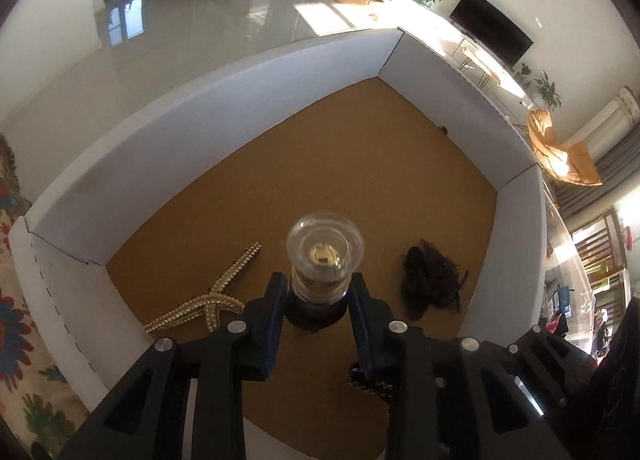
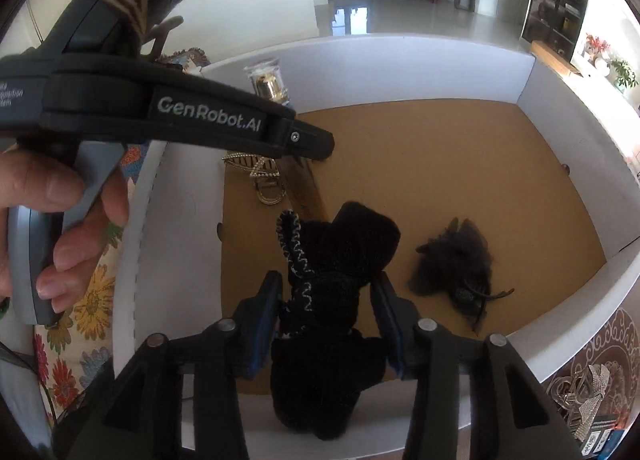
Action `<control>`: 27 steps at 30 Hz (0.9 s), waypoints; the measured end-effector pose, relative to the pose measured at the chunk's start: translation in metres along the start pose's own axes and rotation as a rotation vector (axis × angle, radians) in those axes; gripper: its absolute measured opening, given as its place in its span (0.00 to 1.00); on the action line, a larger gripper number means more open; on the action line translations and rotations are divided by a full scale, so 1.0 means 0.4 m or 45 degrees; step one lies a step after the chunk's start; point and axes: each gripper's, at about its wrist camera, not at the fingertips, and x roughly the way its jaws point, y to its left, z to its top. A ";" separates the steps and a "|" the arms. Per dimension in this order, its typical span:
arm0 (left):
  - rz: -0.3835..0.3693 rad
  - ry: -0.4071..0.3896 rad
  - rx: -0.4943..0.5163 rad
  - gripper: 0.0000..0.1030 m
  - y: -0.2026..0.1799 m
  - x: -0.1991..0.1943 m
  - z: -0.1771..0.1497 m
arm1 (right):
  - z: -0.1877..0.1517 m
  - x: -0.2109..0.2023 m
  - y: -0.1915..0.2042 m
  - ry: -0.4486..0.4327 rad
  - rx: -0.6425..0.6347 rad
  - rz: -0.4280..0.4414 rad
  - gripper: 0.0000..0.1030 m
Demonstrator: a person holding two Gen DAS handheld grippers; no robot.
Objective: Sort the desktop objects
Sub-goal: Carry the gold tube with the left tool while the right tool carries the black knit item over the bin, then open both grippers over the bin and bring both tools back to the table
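My left gripper (image 1: 318, 292) is shut on a clear glass perfume bottle (image 1: 325, 256) with a round cap, held above the brown floor of a white-walled box (image 1: 240, 100). The bottle also shows in the right wrist view (image 2: 267, 80), behind the left gripper's body (image 2: 180, 112). A gold beaded starfish clip (image 1: 212, 300) lies on the box floor to the left. A black feathery hair piece (image 1: 432, 280) lies to the right. My right gripper (image 2: 326, 292) is shut on a black fuzzy hair accessory (image 2: 332, 288) with white stitching, over the box's near edge.
The box floor (image 2: 440, 164) is brown cardboard with white walls (image 2: 400, 68) all round. A flowered cloth (image 2: 92, 300) lies left of the box. Silver jewellery (image 2: 588, 388) lies outside the box at the lower right. The black feathery piece (image 2: 452, 260) lies right of my right gripper.
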 end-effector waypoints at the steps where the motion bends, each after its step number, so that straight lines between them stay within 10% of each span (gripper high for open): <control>1: 0.028 0.003 -0.015 0.39 0.001 0.005 0.007 | 0.000 -0.011 -0.006 -0.031 0.010 0.004 0.86; 5: 0.107 -0.118 -0.018 0.61 -0.007 -0.036 0.017 | -0.018 -0.078 -0.038 -0.163 0.079 0.012 0.87; 13: -0.024 -0.286 0.160 0.61 -0.173 -0.161 -0.109 | -0.274 -0.292 -0.113 -0.473 0.208 -0.189 0.97; 21: -0.402 -0.141 0.540 0.87 -0.560 -0.124 -0.400 | -0.713 -0.401 -0.284 -0.305 0.582 -0.533 0.97; 27: -0.272 -0.054 0.738 0.87 -0.723 0.038 -0.559 | -0.959 -0.465 -0.345 -0.194 0.825 -0.695 0.97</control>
